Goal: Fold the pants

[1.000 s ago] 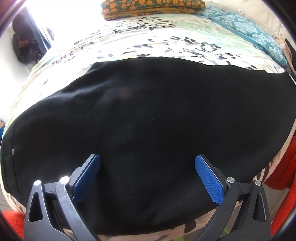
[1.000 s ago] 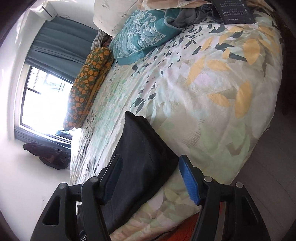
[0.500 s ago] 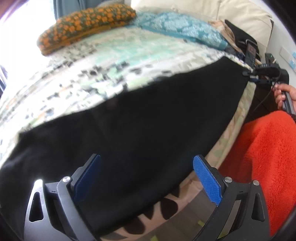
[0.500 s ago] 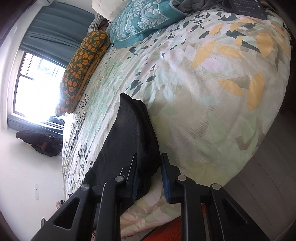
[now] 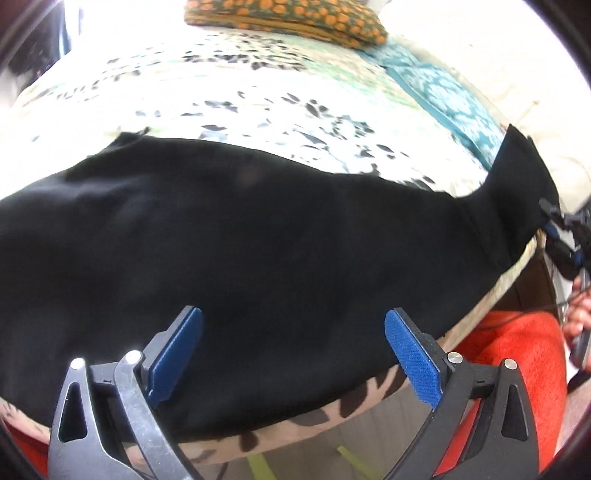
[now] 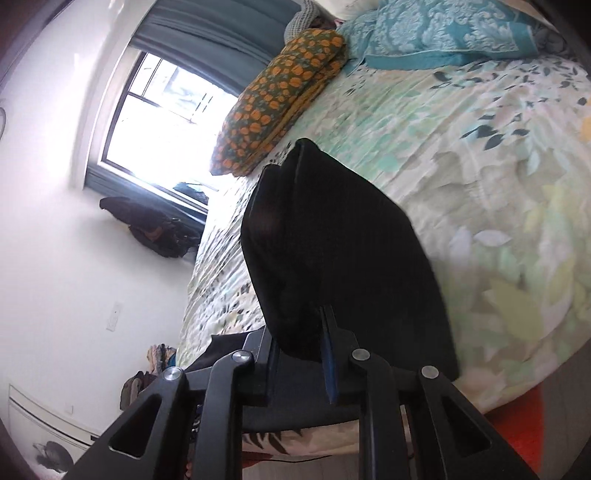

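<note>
Left gripper [image 5: 293, 350]: its 2 blue pads were spread wide over the near edge of the pants, with nothing pinched between them; whether the pads touched the cloth could not be told.
Pants [image 5: 240, 258]: black cloth was laid flat along the near side of the bed, from the left edge of the left wrist view across to the right. Its right end [image 5: 517, 184] was lifted off the bed and stood up as a dark flap.
Bed [image 5: 221, 96]: it was covered by a leaf-printed sheet, bare behind the pants.
Orange cushion [image 5: 288, 18]: it was seen at the far side of the bed, well apart from the pants.
Teal pillow [image 5: 447, 99]: it was laid just right of the cushion, near the raised pant end.
Right gripper [image 6: 299, 345]: it was pressed nearly together on the pant end. The jaws had just been closing, and the cloth [image 6: 332, 240] was pinched between the pads and held up above the sheet [image 6: 498, 166]. In the left wrist view this gripper [image 5: 561, 236] was seen at the far right, at the lifted end.
Hand [image 5: 578, 314]: it was partly seen at the right edge, on the right gripper's handle.
Red cloth [image 5: 517, 350]: it was seen below the bed edge, at the lower right.
Window [image 6: 159, 110]: it was bright, at the left of the right wrist view.
</note>
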